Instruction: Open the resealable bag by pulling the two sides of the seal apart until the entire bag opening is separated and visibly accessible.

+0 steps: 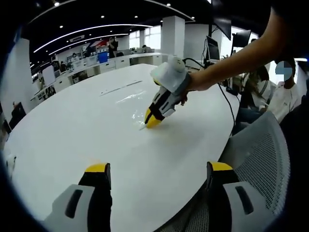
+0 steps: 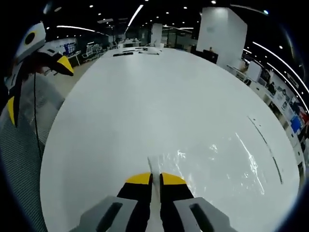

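Observation:
A clear resealable bag lies flat on the white oval table, hard to make out but for its glare. In the right gripper view the bag spreads to the right of my right gripper, whose yellow-tipped jaws are pressed together on a thin strip of the bag's edge. The left gripper view shows the right gripper held by a person's hand, tips down on the bag's near corner. My left gripper hangs wide open over the table's near edge, well short of the bag, with nothing between its jaws.
A grey mesh chair stands at the table's edge beside the left gripper. Seated people and monitors are beyond the table on the right. A thin dark strip lies on the table past the bag. Office desks fill the background.

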The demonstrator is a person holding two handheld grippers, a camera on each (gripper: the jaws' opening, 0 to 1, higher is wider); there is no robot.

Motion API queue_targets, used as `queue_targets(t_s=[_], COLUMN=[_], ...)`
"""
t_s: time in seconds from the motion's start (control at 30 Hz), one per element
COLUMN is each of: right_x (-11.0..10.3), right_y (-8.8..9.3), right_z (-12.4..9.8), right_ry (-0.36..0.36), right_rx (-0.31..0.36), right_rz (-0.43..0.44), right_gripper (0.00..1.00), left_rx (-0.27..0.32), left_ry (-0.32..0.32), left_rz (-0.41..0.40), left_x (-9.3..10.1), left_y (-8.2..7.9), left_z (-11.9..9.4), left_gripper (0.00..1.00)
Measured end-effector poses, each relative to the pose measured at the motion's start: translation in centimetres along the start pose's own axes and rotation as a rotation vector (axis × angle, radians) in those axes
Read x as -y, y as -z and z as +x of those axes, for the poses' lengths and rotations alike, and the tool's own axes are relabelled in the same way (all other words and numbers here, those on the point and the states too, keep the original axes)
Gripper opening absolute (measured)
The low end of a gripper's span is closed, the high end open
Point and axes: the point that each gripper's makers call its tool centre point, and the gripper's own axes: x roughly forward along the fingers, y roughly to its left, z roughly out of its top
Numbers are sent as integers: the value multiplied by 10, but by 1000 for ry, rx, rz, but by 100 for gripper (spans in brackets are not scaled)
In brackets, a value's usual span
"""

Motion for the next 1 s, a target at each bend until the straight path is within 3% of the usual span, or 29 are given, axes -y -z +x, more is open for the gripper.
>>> queue_targets(t_s=[0.47,1.0], right_x=[-42,-94], right_y=[-2,-6], right_z=[-10,-45], right_ry=[-61,-130], right_rx=[-16,6], right_rz=[-37,-33], right_gripper=[1,1], left_rx=[4,-18], left_ry=[10,48], left_rz=[26,110], left_x=[11,29], left_y=[5,9], left_z=[-3,-1], left_gripper=[78,70])
